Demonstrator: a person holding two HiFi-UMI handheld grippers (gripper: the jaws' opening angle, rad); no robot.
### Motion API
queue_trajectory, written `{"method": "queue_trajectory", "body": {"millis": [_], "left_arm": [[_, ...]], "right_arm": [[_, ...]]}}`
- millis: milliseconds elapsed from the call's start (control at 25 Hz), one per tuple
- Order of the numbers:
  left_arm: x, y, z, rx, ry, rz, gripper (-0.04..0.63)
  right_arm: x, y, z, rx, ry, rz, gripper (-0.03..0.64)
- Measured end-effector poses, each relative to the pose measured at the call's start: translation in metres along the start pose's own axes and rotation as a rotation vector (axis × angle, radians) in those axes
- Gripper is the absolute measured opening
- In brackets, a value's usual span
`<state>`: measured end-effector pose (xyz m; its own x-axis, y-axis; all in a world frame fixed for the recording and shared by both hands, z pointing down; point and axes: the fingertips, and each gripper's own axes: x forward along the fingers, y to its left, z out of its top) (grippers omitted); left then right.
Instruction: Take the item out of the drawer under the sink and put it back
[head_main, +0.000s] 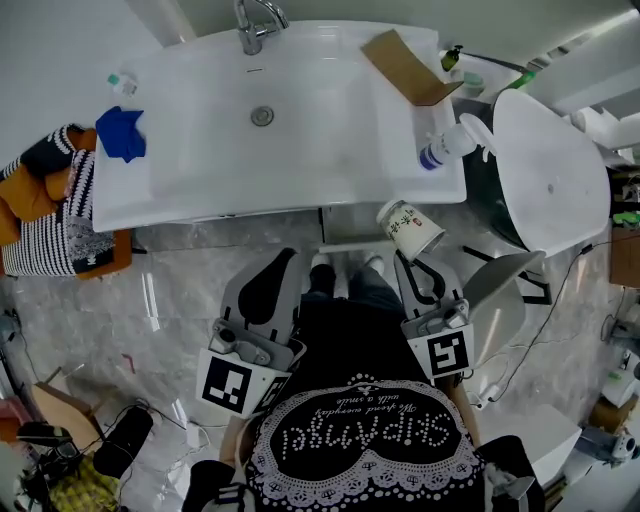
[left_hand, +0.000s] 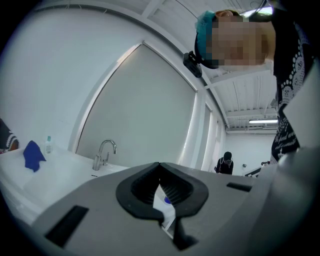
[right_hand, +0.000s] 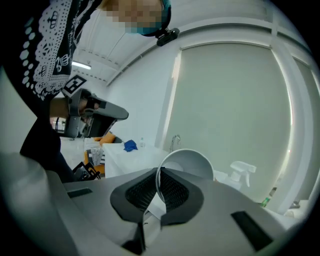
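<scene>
Right gripper (head_main: 408, 262) (right_hand: 157, 175): its ribbed black pads were pinched on the thin rim of one paper cup (head_main: 410, 228) (right_hand: 187, 162). The cup was a white tapered cone with dark print on its side. It lay on its side in the air with the open mouth facing back at the jaws and the narrower base toward the sink (head_main: 330, 120), just in front of the sink's front edge and clear of the counter. Left gripper (head_main: 280, 262) (left_hand: 160, 165): pads pressed together at the tips, nothing between them; the white and blue showing through the gap lower down looked to me like something beyond the jaws. Both tools had smooth grey shells, and each carried one marker cube, so two cubes in all (head_main: 228, 385) (head_main: 450, 352). The sink was a glossy white rectangular basin with rounded corners, one round metal drain (head_main: 262, 116) and one curved chrome faucet (head_main: 255, 22) (left_hand: 103, 152) (right_hand: 175, 141). On the left ledge I counted one crumpled blue cloth (head_main: 121, 132) (left_hand: 32, 155) (right_hand: 130, 145) and one small clear bottle (head_main: 122, 83) (left_hand: 48, 145) near it. On the right ledge were one flat brown cardboard piece (head_main: 410, 68), overhanging the basin, and one white plastic spray bottle (head_main: 450, 143) (right_hand: 243, 172) with a blue label, lying toward the corner. The floor (head_main: 180, 290) was polished grey stone with pale veining. Left of the sink, one black-and-white striped fabric (head_main: 50, 220) sat draped over something orange. I could not make out the drawer clearly under the counter edge.
</scene>
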<state>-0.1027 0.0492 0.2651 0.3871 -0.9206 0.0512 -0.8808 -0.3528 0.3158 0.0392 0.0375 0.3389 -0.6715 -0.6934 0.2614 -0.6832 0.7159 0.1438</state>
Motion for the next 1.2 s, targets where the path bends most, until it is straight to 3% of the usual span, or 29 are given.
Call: {"method": "queue_trajectory", "body": {"millis": [200, 520, 1200], "left_arm": [[-0.004, 0.002, 0.000, 0.002, 0.004, 0.015, 0.005], [-0.014, 0.008, 0.000, 0.007, 0.000, 0.043, 0.005], [-0.022, 0.008, 0.000, 0.010, 0.011, 0.045, 0.005]], "right_arm": [[0.001, 0.003, -0.021, -0.230, 0.142, 0.077, 0.026], [0.010, 0.010, -0.034, -0.330, 0.180, 0.111, 0.026], [0.023, 0.014, -0.081, -0.395, 0.271, 0.159, 0.026]]}}
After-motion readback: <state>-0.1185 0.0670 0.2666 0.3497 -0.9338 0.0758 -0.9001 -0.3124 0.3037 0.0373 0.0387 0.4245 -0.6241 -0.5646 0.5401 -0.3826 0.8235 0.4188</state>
